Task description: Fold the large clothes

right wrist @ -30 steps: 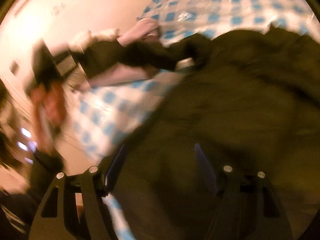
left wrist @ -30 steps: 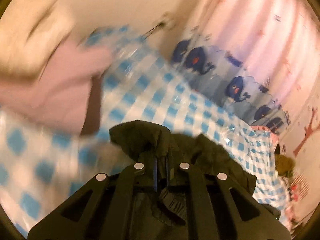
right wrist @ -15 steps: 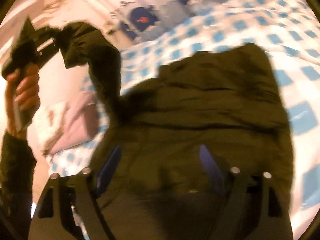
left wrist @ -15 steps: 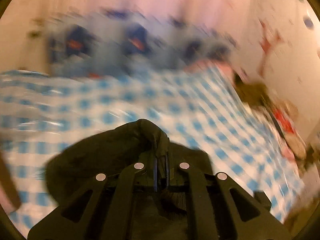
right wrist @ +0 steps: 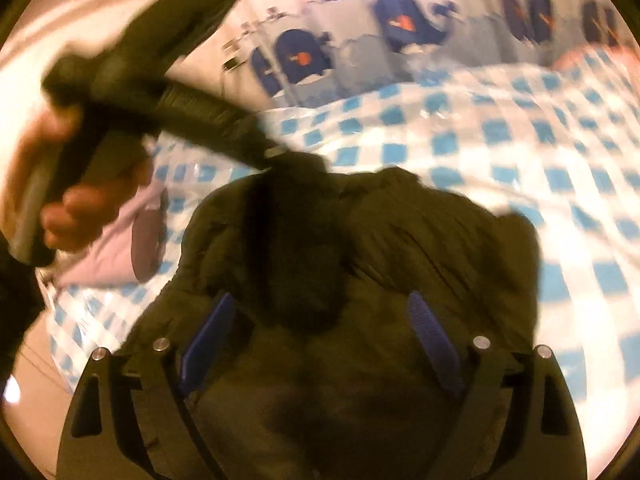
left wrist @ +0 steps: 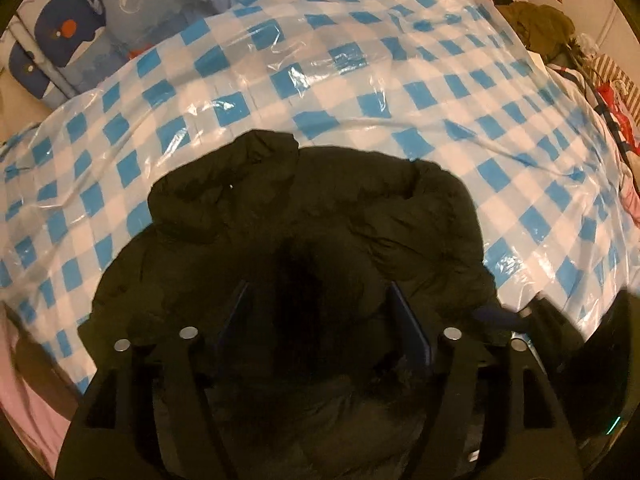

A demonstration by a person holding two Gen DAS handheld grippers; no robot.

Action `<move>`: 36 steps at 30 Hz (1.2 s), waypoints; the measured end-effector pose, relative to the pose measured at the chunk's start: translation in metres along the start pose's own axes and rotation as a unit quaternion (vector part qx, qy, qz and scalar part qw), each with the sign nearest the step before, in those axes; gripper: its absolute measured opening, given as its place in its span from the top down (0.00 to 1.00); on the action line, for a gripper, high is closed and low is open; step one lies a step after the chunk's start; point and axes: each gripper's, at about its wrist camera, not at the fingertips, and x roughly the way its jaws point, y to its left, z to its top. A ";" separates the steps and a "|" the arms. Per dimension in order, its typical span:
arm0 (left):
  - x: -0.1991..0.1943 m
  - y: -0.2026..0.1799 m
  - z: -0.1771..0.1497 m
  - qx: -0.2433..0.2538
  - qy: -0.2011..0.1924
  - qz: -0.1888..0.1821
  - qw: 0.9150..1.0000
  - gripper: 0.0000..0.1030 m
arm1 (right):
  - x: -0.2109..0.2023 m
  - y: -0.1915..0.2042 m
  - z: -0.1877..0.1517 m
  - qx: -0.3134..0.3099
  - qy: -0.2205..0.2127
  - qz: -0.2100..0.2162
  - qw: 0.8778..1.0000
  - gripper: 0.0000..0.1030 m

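Note:
A dark padded jacket (left wrist: 320, 220) lies bunched on the bed's blue-and-white checked plastic cover (left wrist: 360, 80). My left gripper (left wrist: 320, 314) points down over it. Its jaws are opening, and the jacket fabric lies between the blue pads (left wrist: 408, 320) with nothing pressed. In the right wrist view the jacket (right wrist: 420, 240) fills the lower middle. My right gripper (right wrist: 320, 336) hangs over it with its jaws opening wide and its pads (right wrist: 208, 340) clear of the cloth. A hand (right wrist: 80, 208) holds the left gripper (right wrist: 276, 156), whose tips are at the jacket's far edge.
A whale-print panel (left wrist: 68, 28) lines the bed's far side. A heap of clothes (left wrist: 536, 24) sits at the bed's far right corner. Pink cloth (right wrist: 116, 248) lies at the bed's left edge, also in the left wrist view (left wrist: 28, 400).
The left gripper, shut on a part of the jacket, swung it across over the rest and has let go. The right gripper's jaws have spread wider.

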 end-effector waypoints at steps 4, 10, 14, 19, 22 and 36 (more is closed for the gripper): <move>-0.040 -0.003 0.005 -0.001 -0.068 0.000 0.998 0.31 | 0.026 0.025 0.015 -0.048 0.009 -0.087 0.995 0.16; -0.080 0.079 -0.048 -0.082 -0.140 -0.020 0.987 0.28 | 0.030 -0.011 0.027 0.038 0.002 -0.120 0.992 0.16; -0.057 0.154 -0.104 -0.146 -0.138 -0.026 0.979 0.28 | 0.017 -0.055 0.029 0.132 -0.017 -0.104 0.986 0.15; -0.010 0.230 -0.162 -0.234 -0.137 -0.070 0.960 0.28 | 0.063 -0.092 0.025 0.207 0.057 -0.081 0.973 0.15; 0.005 0.256 -0.177 -0.278 -0.155 -0.090 0.944 0.28 | 0.073 -0.090 0.025 0.225 0.053 -0.002 0.973 0.25; 0.059 0.269 -0.170 -0.333 -0.156 -0.105 0.924 0.17 | 0.004 -0.115 0.035 0.225 -0.019 0.053 0.973 0.96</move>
